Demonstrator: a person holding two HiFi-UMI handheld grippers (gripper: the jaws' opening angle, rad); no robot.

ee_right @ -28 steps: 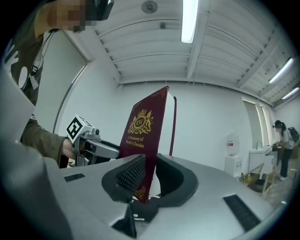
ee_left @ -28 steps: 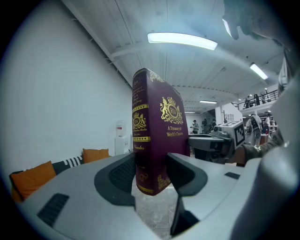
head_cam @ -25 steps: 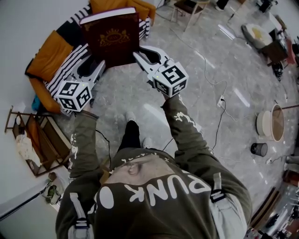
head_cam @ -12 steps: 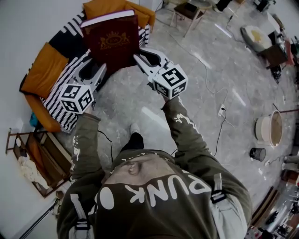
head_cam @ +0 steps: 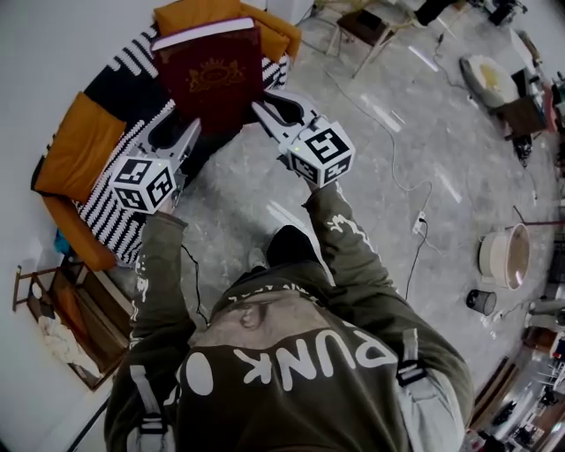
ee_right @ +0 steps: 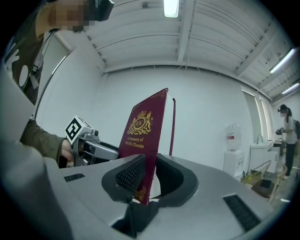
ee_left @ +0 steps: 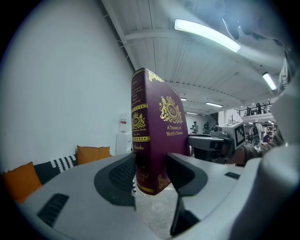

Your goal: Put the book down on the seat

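Observation:
A dark red book (head_cam: 212,75) with gold print is held upright between both grippers, above the black-and-white striped seat (head_cam: 110,190) of a sofa with orange cushions (head_cam: 75,146). My left gripper (head_cam: 181,132) is shut on its spine side; in the left gripper view the book (ee_left: 157,136) stands between the jaws of the left gripper (ee_left: 150,176). My right gripper (head_cam: 269,106) is shut on the opposite edge; in the right gripper view the book (ee_right: 143,136) is clamped by the right gripper (ee_right: 147,180). The book's lower edge is hidden behind the jaws.
A wooden rack (head_cam: 62,309) stands at the left by the wall. A chair (head_cam: 366,26) is beyond the sofa's end. A cable (head_cam: 415,221) runs over the stone floor, with a round basin (head_cam: 505,256) at the right. A water dispenser (ee_right: 233,150) stands against the far wall.
The person has stepped toward the sofa, carrying the book with both grippers; the sofa now lies closer beneath the book. Both grips are unchanged.

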